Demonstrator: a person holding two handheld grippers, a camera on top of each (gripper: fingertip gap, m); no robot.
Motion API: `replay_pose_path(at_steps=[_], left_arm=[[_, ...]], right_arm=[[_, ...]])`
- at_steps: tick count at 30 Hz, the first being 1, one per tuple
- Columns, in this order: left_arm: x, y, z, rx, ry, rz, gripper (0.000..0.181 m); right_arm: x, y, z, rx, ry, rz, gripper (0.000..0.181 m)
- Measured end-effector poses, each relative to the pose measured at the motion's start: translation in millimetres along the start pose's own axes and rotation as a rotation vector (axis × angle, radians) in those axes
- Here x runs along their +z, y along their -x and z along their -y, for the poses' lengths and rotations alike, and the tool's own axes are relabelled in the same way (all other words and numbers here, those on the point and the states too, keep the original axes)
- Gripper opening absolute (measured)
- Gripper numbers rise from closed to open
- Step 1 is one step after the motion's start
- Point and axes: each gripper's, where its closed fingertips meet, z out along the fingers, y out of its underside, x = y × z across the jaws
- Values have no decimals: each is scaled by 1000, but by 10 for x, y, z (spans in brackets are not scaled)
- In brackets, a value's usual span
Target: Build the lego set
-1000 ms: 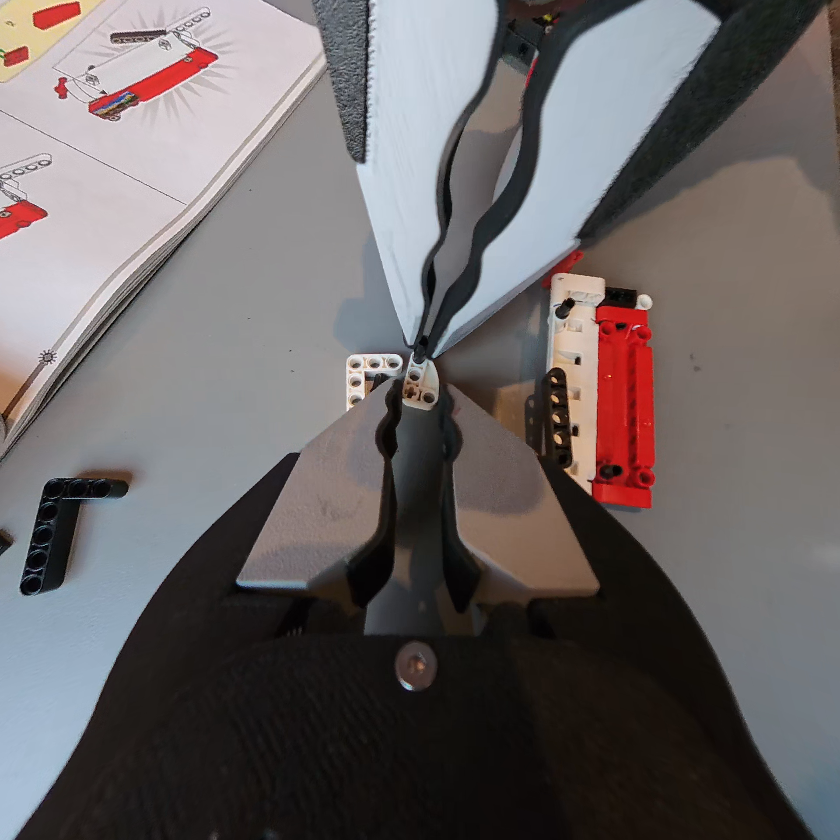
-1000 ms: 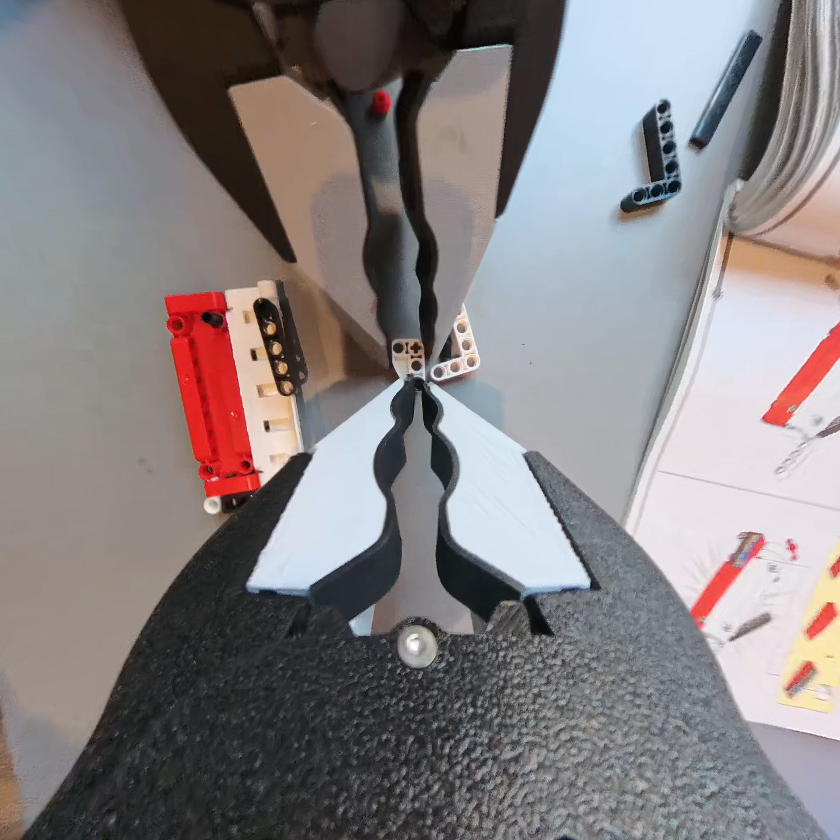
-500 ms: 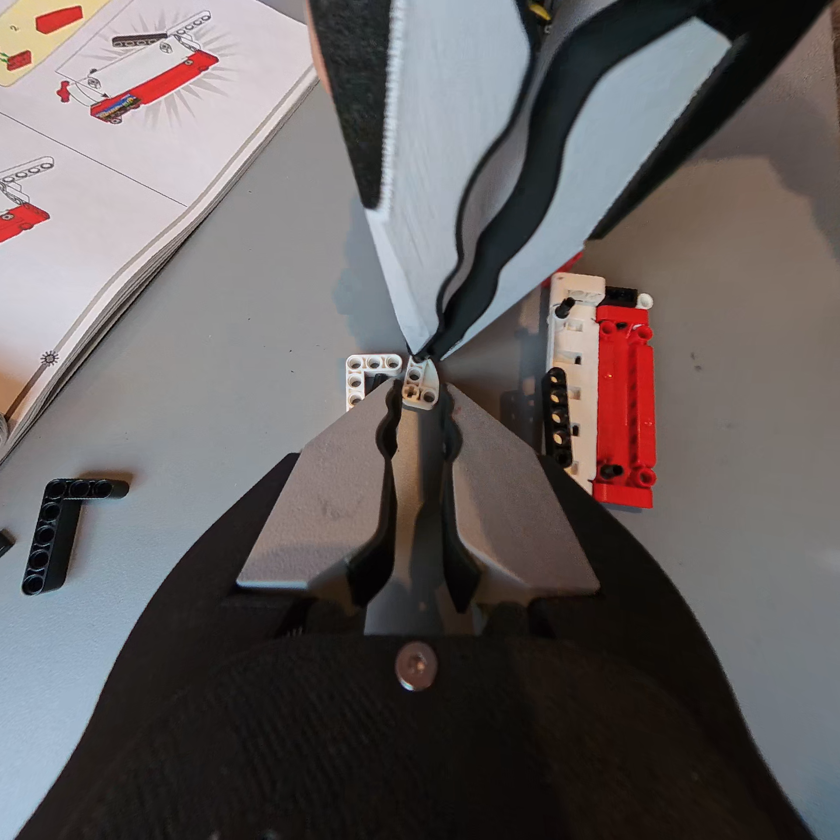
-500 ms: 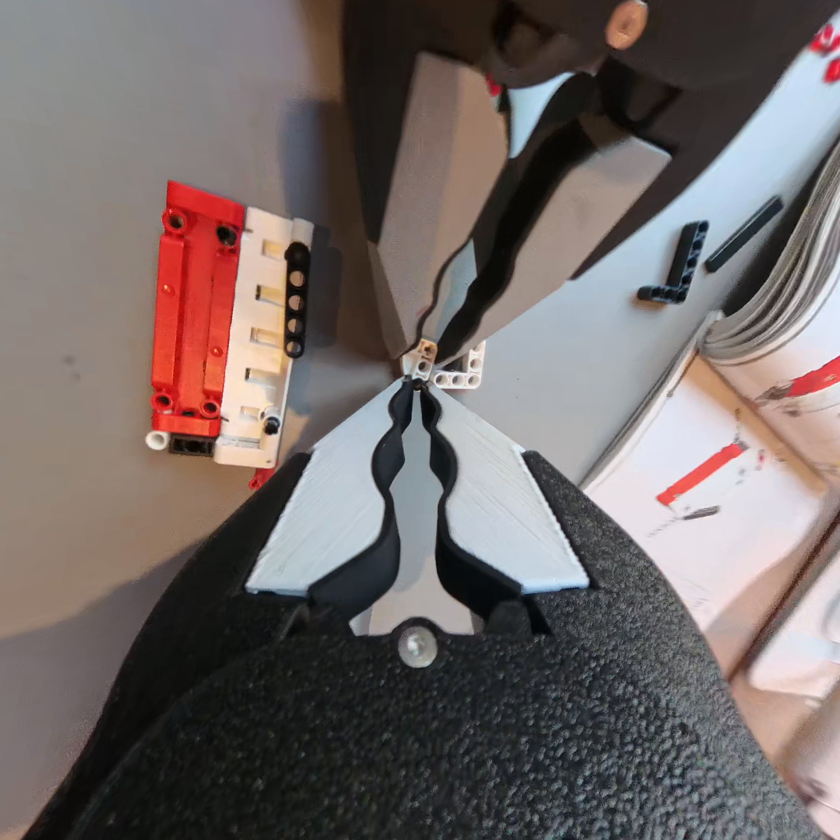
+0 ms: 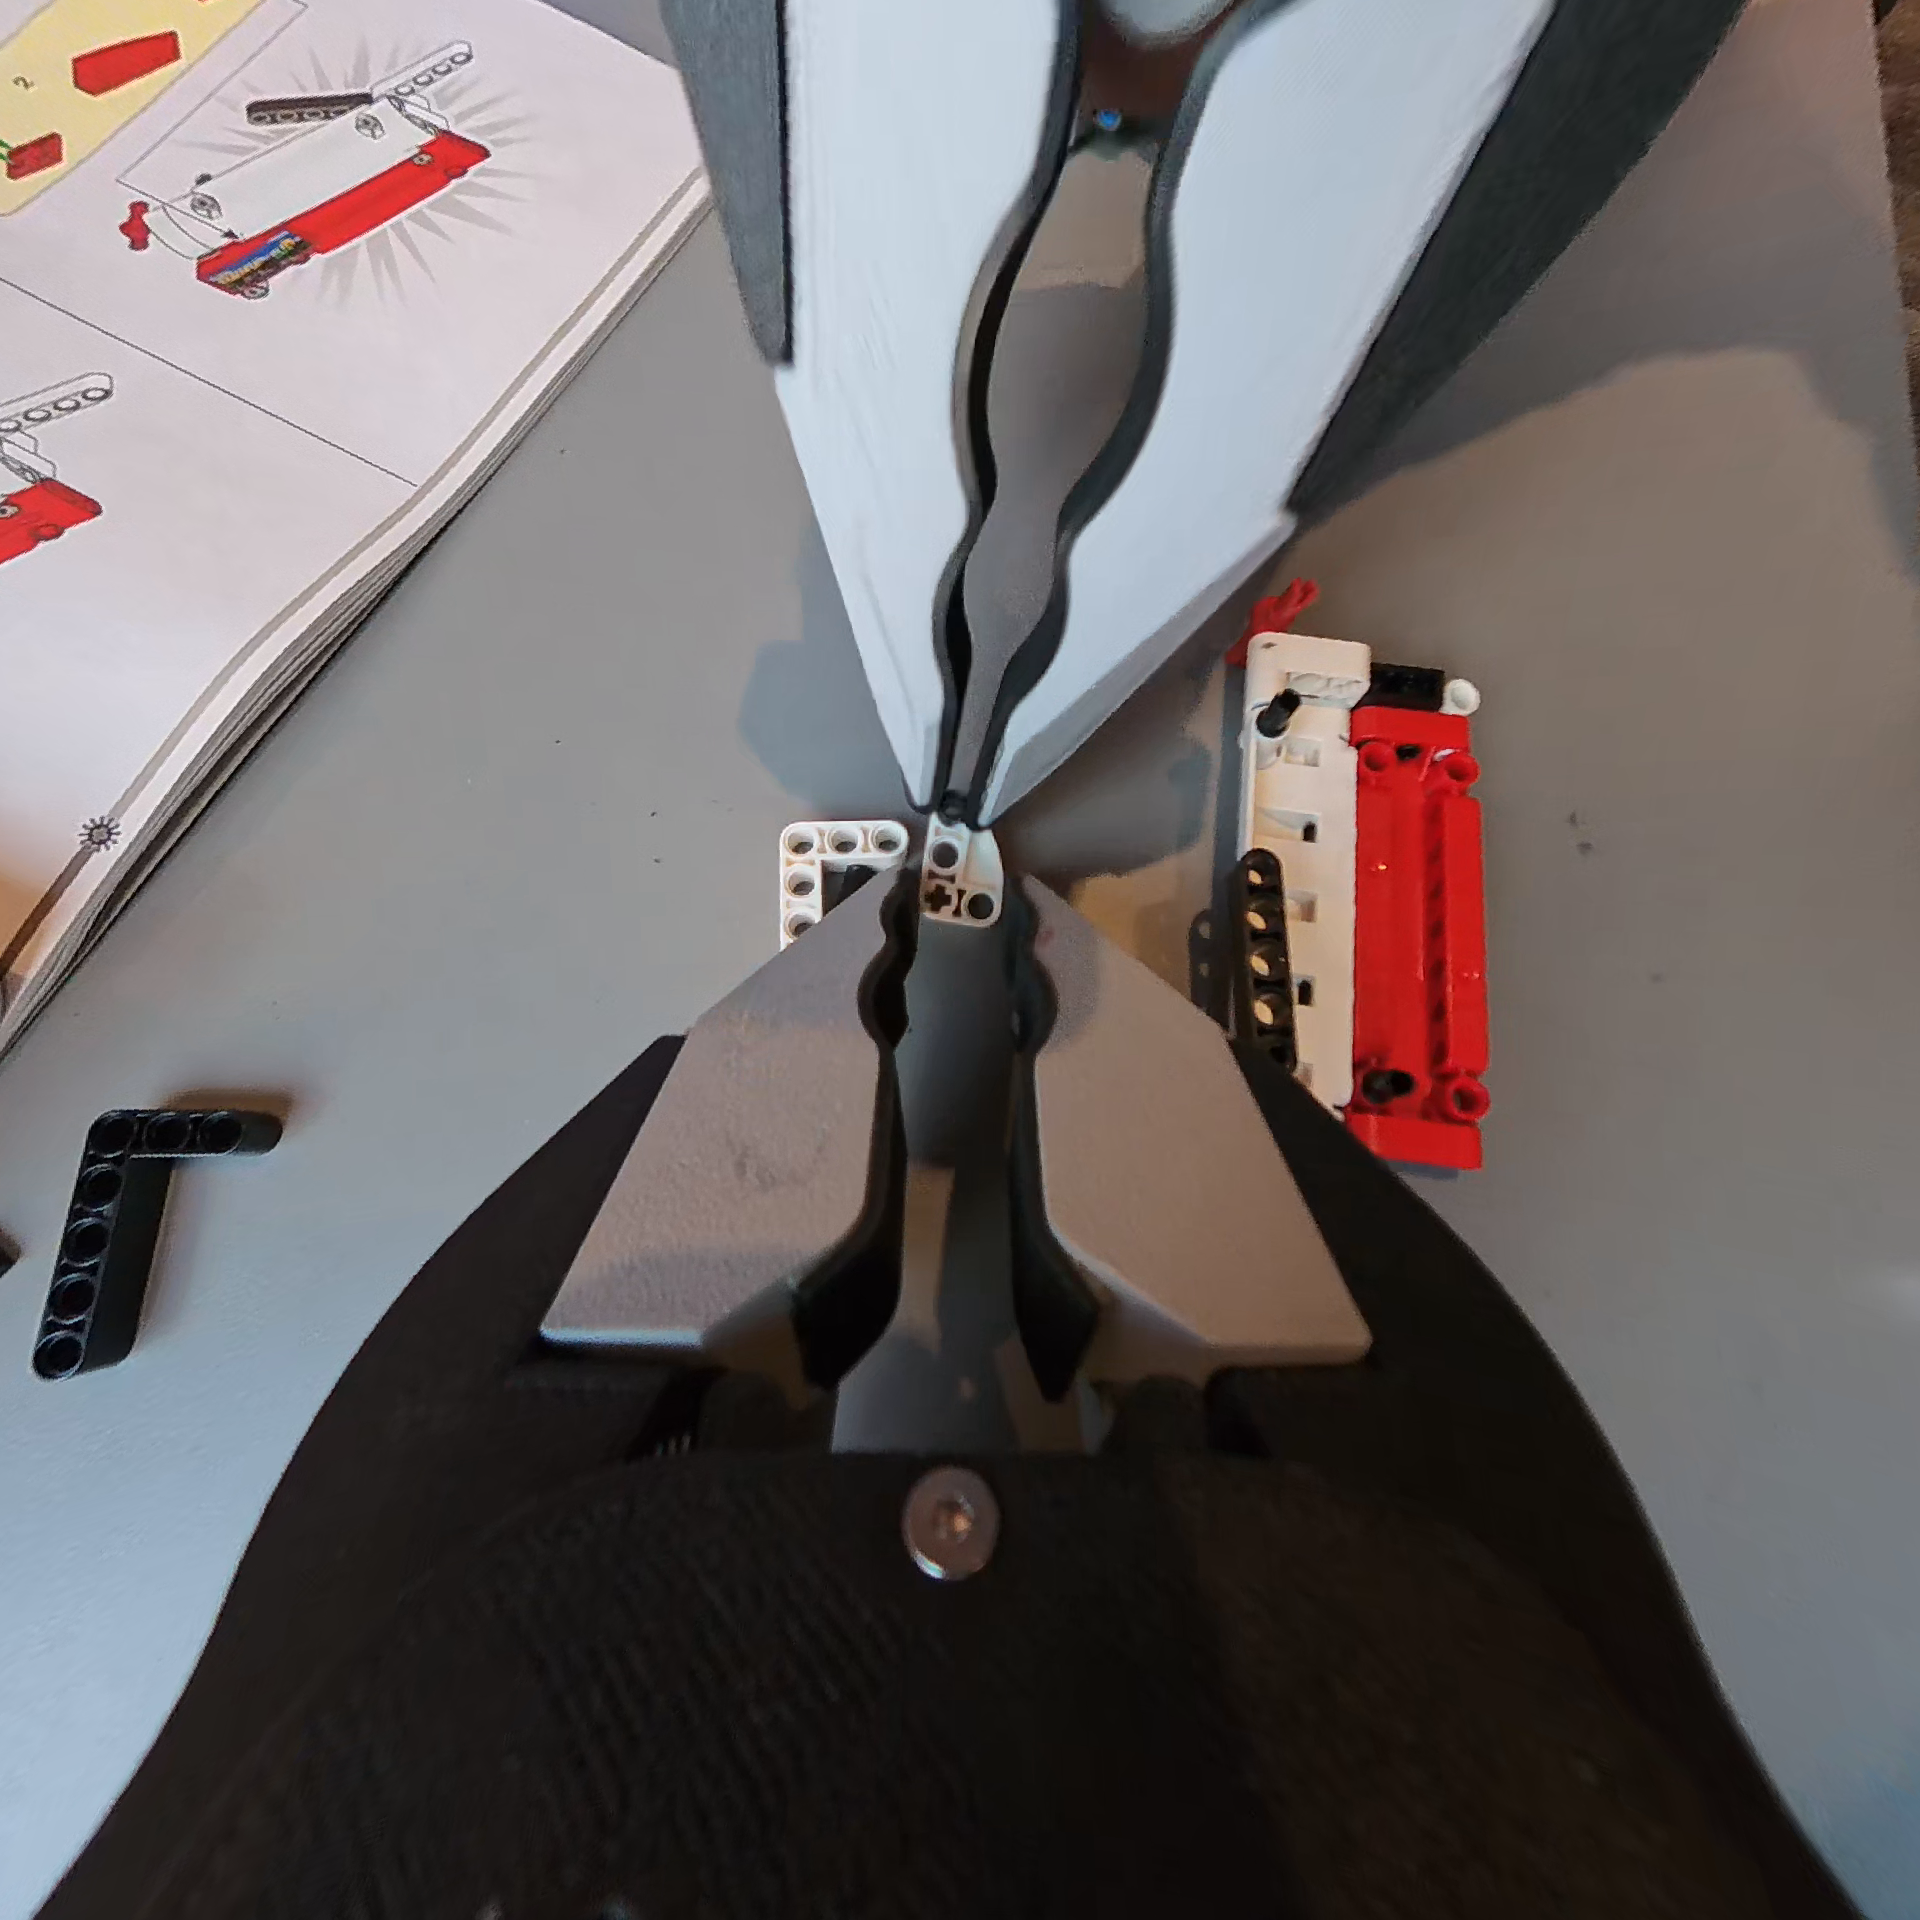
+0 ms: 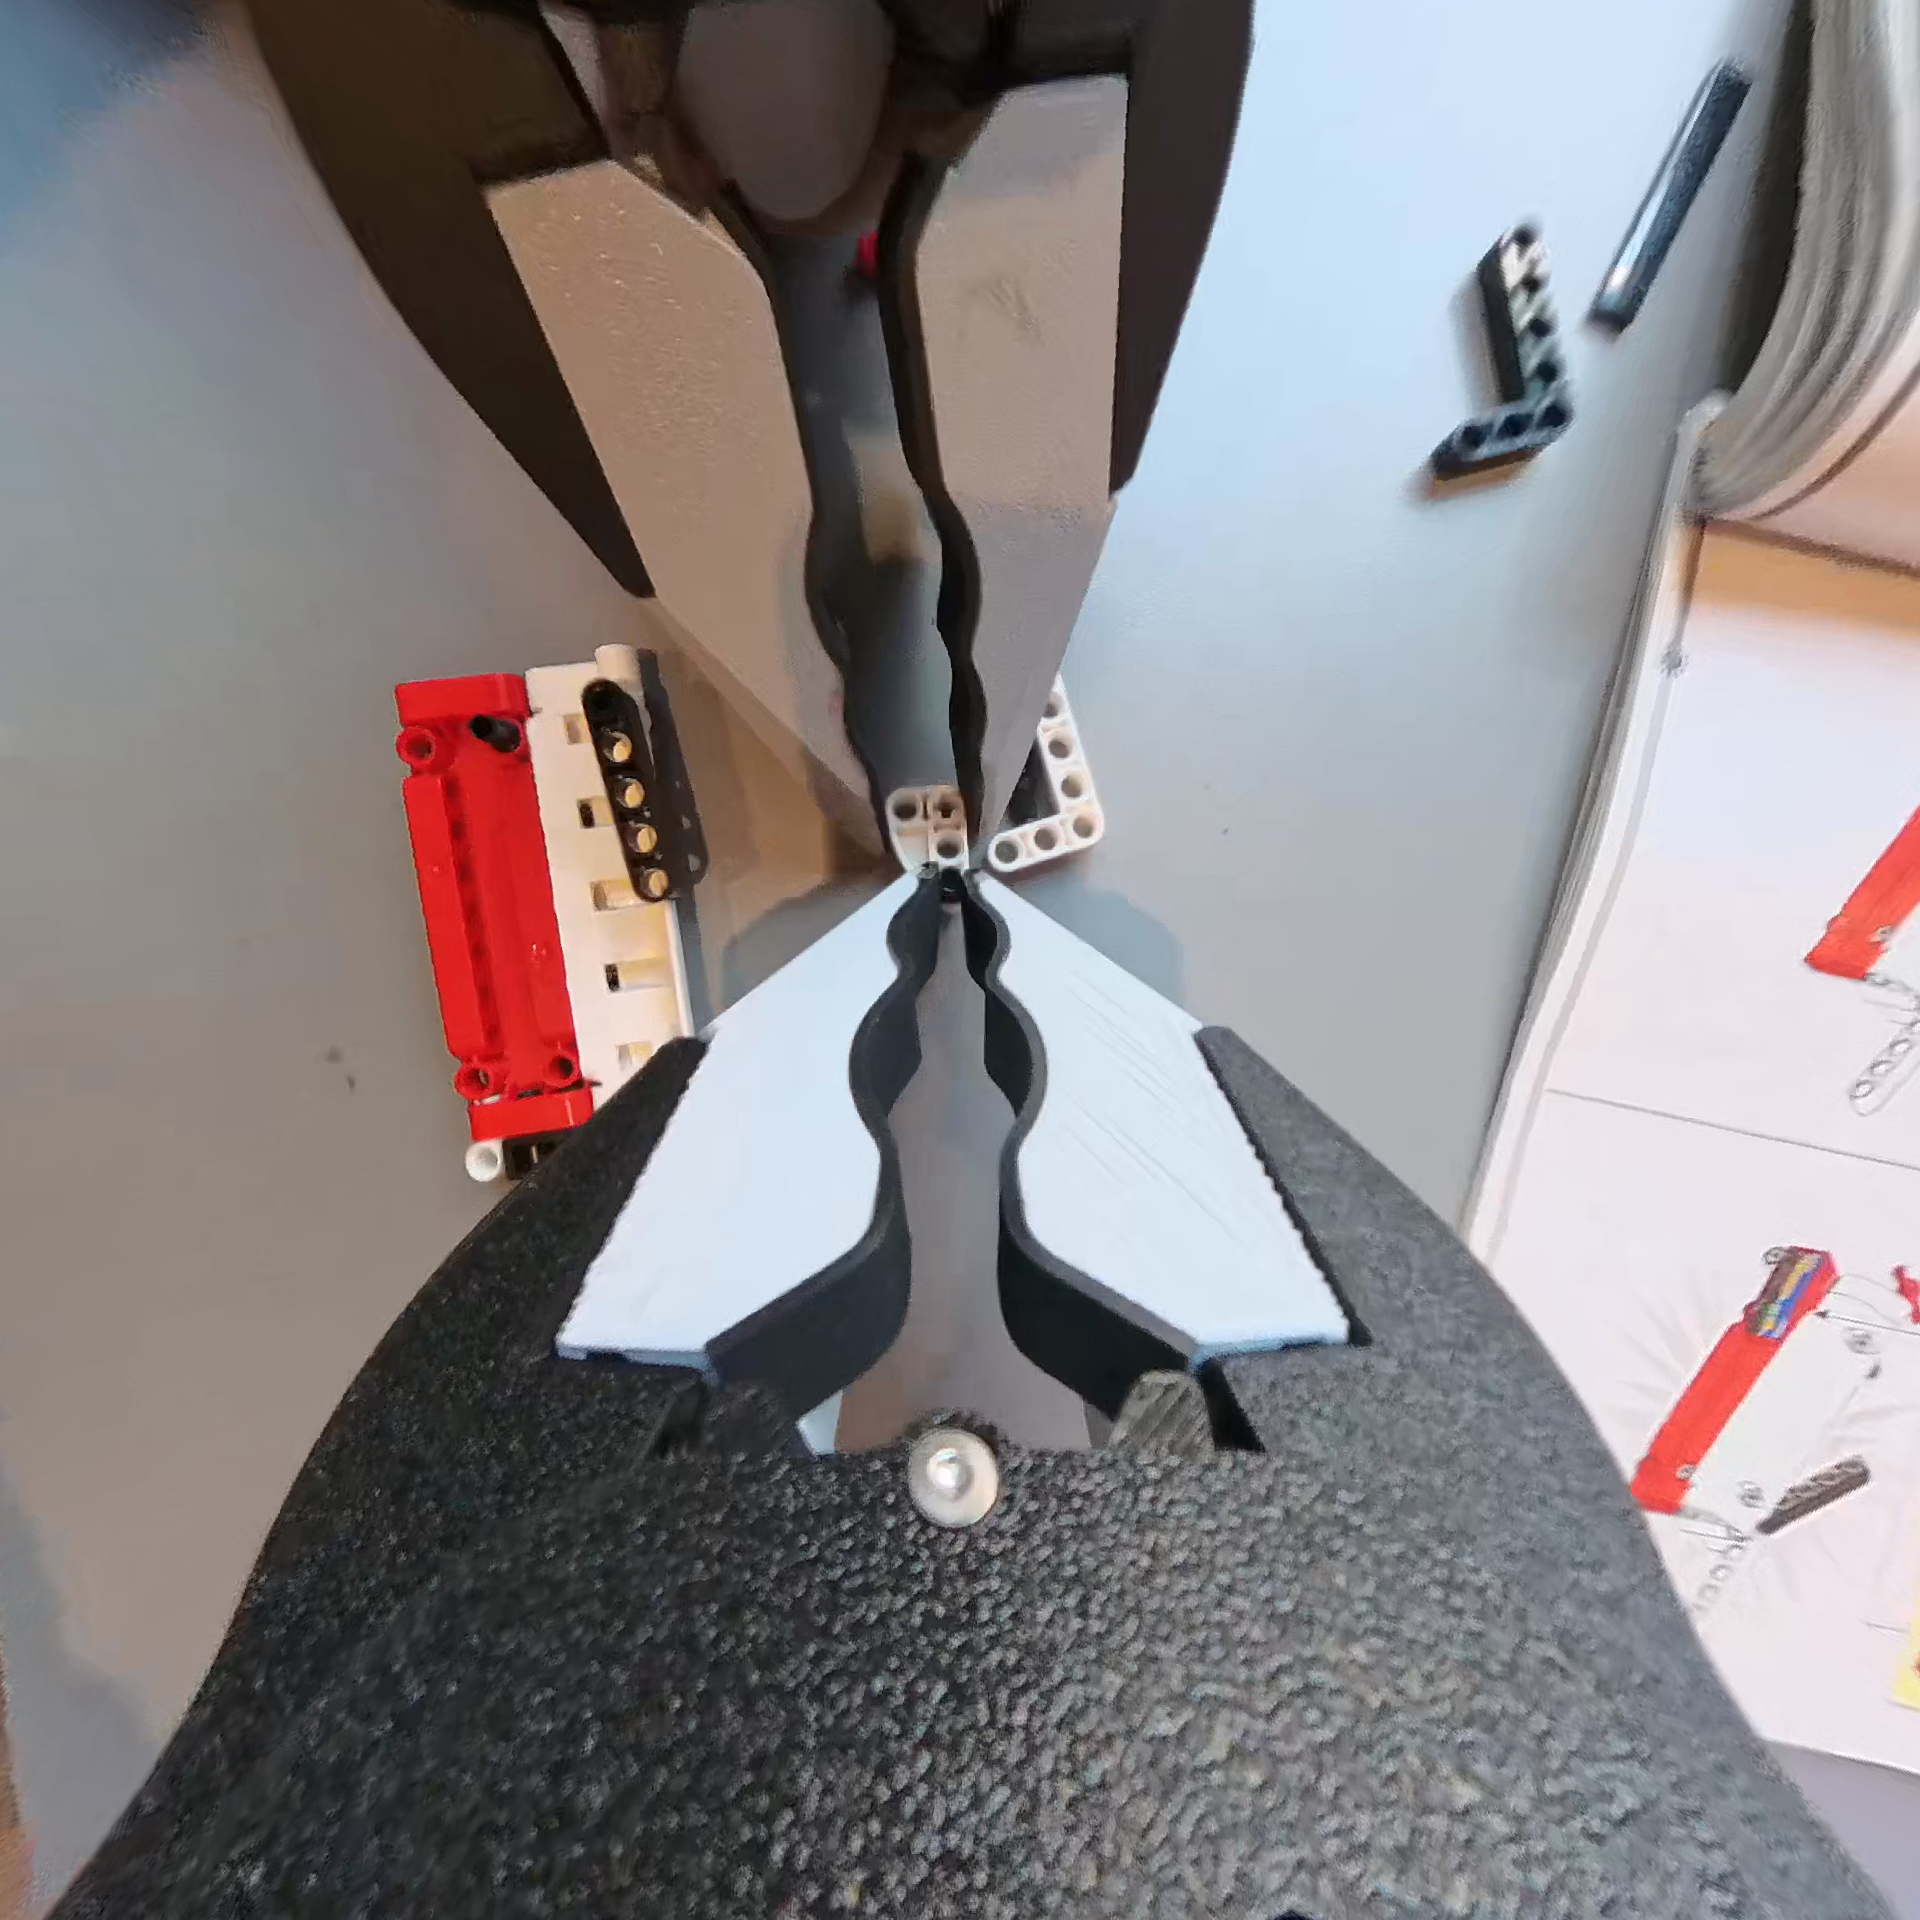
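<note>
In the left wrist view, the left gripper (image 5: 961,914) with grey fingers holds a small white plastic connector piece with round holes and one cross hole (image 5: 961,883). Its jaws are closed on the lower part of this piece, just above the grey table (image 5: 520,831). The right gripper (image 5: 954,805), with pale blue fingers, comes from the opposite side, and its tips are pressed on a tiny black pin (image 5: 952,802) at the far edge of the connector. A white L-shaped beam with holes (image 5: 821,868) lies just beside the connector on the left. The red and white half-built block with a black beam (image 5: 1351,914) lies on the right, apart from both grippers. A black L-shaped beam (image 5: 114,1236) and the open instruction booklet (image 5: 260,364) are further left.

In the right wrist view, the pin (image 6: 948,883) sits between the pale blue tips, touching the near edge of the connector (image 6: 932,826). The two grippers face each other tip to tip, almost on one line. I judge that the pin's long axis points along the right gripper's fingers, toward a hole of the connector, so the next push should go straight forward; a tilt could make the pin slip out.
</note>
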Motion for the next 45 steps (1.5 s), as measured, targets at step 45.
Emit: replay_pose_path(at_steps=[45], left_arm=[[-248,320,-62,-242,18,121,18]], right_arm=[[77,-221,0,237,-234,-247,24]])
